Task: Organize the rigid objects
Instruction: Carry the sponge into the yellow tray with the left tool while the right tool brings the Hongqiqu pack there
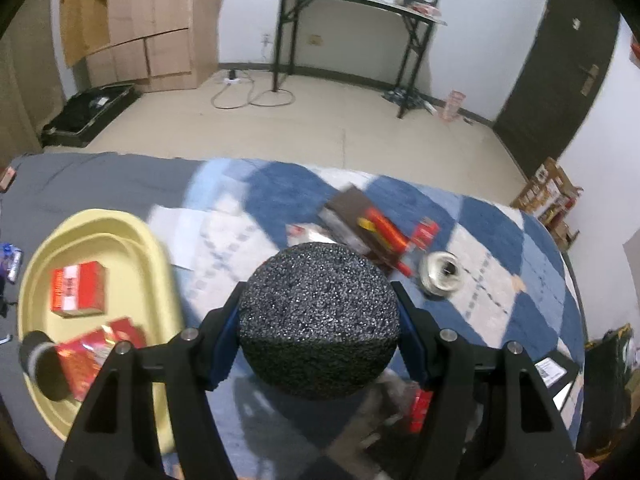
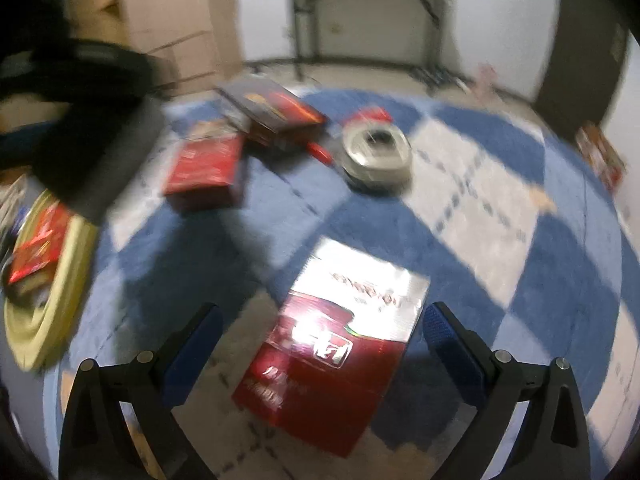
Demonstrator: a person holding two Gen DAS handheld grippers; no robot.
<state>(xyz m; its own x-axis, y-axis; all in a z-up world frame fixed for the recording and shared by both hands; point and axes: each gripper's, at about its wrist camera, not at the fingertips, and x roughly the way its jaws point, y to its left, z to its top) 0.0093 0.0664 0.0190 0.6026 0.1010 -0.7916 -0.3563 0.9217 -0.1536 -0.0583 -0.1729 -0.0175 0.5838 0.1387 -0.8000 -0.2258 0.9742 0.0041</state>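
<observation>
Pinched between the left hand-held gripper (image 1: 320,334) pads: round black speckled foam ball (image 1: 320,320), above the checkered blue-and-white rug (image 1: 500,300). Right hand-held gripper (image 2: 320,344) spread, straddling a glossy red-and-silver box (image 2: 332,356) untouched, lying flat on the rug.

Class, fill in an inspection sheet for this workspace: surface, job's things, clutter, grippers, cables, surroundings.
Surface: blue and white checked rug.
Job's things: yellow tray holding red boxes; red and silver box, tape roll and more red boxes on the rug.
Clutter: nothing seen.
Grippers: left gripper shut on a black foam ball; right gripper open, straddling the red and silver box.
Cables: loops on the floor.
Surroundings: folding table, cardboard boxes, dark door.
</observation>
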